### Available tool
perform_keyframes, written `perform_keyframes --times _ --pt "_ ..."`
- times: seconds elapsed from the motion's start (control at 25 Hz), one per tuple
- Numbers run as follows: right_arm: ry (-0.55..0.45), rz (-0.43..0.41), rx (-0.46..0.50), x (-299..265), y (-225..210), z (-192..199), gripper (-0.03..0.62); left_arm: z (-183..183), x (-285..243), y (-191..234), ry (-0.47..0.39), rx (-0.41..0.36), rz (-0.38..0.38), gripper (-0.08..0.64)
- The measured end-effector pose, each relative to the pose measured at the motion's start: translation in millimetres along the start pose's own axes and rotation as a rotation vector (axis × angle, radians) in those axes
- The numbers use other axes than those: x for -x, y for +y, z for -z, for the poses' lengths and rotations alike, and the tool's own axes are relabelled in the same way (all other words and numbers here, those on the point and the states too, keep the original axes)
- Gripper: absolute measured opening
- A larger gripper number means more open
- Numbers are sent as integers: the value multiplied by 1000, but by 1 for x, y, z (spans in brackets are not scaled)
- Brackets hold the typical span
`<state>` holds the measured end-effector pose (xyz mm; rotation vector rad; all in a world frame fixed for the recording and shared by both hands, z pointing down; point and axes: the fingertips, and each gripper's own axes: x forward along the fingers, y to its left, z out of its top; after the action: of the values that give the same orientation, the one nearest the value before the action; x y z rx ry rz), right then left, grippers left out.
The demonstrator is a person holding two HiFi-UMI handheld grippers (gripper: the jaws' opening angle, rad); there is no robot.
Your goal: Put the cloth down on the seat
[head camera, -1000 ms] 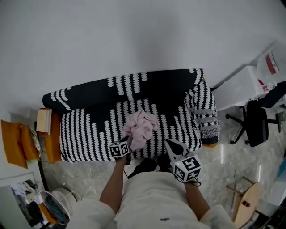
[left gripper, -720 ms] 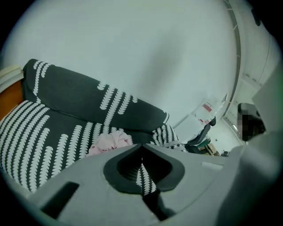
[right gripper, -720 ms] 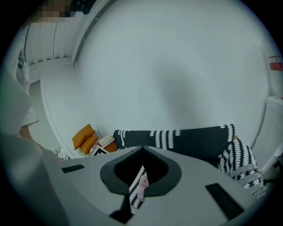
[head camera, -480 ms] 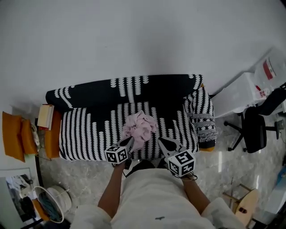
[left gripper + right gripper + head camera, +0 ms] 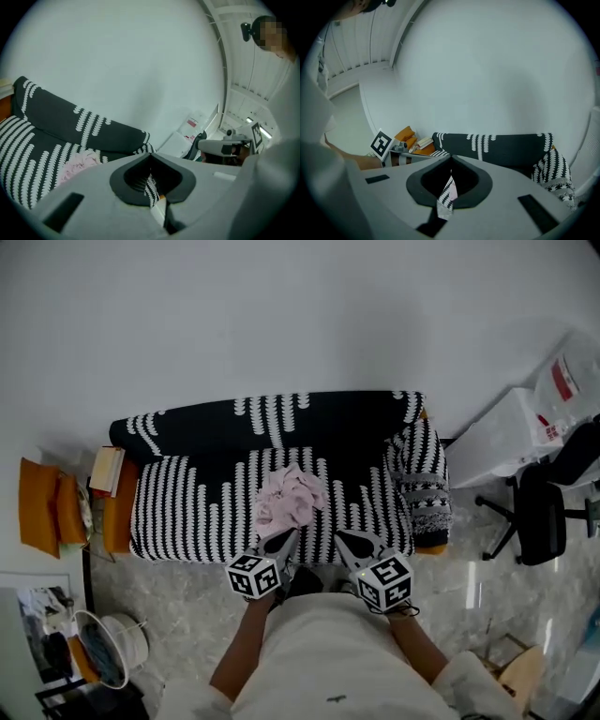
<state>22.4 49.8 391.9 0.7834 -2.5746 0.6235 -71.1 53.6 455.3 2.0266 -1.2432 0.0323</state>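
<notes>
One sofa (image 5: pixel 187 512), one pink cloth (image 5: pixel 284 502), two hand-held grippers (image 5: pixel 284 540) (image 5: pixel 347 540); one office chair (image 5: pixel 542 512)

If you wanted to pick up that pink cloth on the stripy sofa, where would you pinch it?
Pinch a raised fold on top of the pink cloth, coming down from above at the front. It lies in a loose crumpled heap on the sofa seat, so its ridges probably give jaws something to close on.
</notes>
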Motion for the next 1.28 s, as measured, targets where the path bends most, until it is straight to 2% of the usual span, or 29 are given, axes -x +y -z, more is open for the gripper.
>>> perform_keyframes --times 0.2,0.44,0.64,0.88,1.28 --pt "2 -38 -31 36 1 27 8 10 5 -61 -11 -46 32 12" --pt "-9 -88 -48 71 11 46 7 24 21 -110 -100 -7 -10 12" --pt "-11 -136 -48 91 25 66 6 35 41 -147 -156 -25 -37 12" --pt "-1 -160 -2 108 44 74 6 47 64 -163 -202 3 -19 12" --pt "-72 -141 26 110 72 55 6 37 91 -169 -206 -79 15 12"
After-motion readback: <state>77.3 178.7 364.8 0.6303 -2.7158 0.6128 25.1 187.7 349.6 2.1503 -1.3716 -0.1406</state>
